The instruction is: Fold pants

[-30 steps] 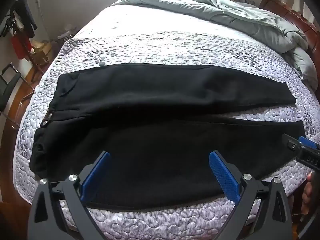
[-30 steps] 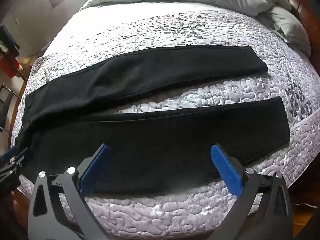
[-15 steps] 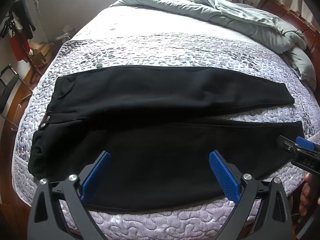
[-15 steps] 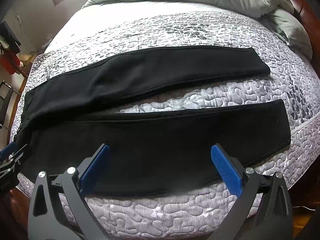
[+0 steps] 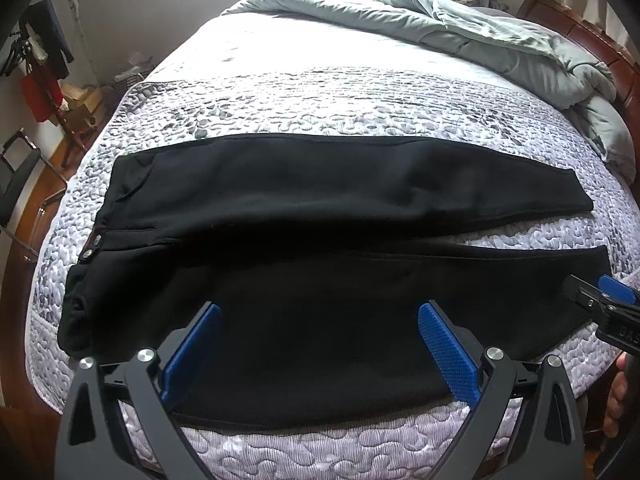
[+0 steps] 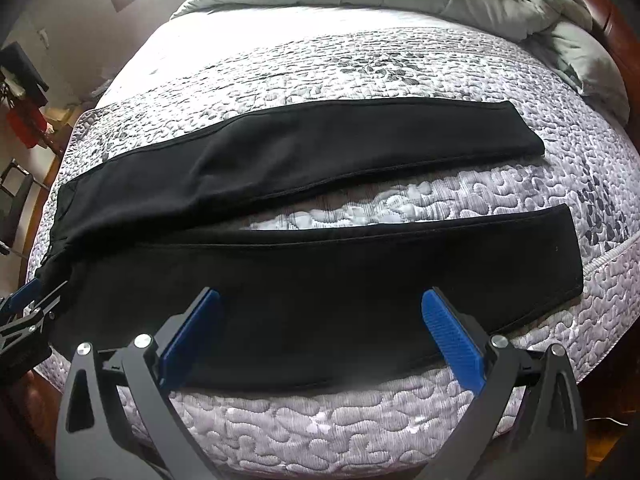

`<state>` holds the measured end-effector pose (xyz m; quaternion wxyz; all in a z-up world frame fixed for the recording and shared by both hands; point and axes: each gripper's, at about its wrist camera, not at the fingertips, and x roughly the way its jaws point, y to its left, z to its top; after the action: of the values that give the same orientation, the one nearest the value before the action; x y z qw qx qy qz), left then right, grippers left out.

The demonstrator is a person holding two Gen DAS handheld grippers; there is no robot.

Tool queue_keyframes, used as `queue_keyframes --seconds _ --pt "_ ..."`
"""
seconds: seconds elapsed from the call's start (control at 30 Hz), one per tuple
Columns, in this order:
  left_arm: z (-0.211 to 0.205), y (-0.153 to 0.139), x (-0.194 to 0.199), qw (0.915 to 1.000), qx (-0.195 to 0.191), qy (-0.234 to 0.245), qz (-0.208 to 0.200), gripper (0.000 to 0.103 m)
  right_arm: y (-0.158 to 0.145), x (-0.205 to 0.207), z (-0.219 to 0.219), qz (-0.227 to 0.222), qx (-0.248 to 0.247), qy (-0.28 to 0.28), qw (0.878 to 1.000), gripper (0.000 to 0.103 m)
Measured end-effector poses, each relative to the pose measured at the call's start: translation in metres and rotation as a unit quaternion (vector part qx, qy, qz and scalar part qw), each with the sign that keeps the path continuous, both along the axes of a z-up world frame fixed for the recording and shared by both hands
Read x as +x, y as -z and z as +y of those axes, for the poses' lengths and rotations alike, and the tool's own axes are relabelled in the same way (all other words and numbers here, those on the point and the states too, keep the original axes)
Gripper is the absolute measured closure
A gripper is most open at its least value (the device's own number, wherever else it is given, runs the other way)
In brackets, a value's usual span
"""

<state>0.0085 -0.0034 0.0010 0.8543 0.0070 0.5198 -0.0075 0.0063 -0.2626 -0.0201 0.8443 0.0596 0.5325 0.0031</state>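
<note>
Black pants (image 5: 304, 208) lie spread flat across the quilted bed (image 5: 320, 92), waistband at the left, two legs running right with a gap between them. They also show in the right wrist view (image 6: 320, 272). My left gripper (image 5: 320, 344) is open and empty, hovering above the near leg close to the bed's front edge. My right gripper (image 6: 320, 332) is open and empty over the near leg further right. The right gripper shows at the right edge of the left wrist view (image 5: 608, 304). The left gripper shows at the left edge of the right wrist view (image 6: 28, 304).
A crumpled grey-green duvet (image 5: 480, 36) lies at the far right of the bed by a wooden headboard (image 5: 592, 36). A chair (image 5: 16, 184) and red and dark items (image 5: 36, 92) stand on the floor at left. The bed's front edge (image 6: 320, 432) is just below both grippers.
Both grippers have drawn back slightly, so the pants sit a little lower and further off in each view. The jaws stay open. The pants have not moved.
</note>
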Motion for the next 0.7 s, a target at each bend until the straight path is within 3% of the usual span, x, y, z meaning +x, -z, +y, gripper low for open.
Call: queue_keyframes --seconds 0.7 --pt "-0.0011 -0.0016 0.0008 1.0 0.006 0.002 -0.006 0.004 0.0014 0.0009 -0.0009 -0.001 0.018 -0.001 1.0 0.003"
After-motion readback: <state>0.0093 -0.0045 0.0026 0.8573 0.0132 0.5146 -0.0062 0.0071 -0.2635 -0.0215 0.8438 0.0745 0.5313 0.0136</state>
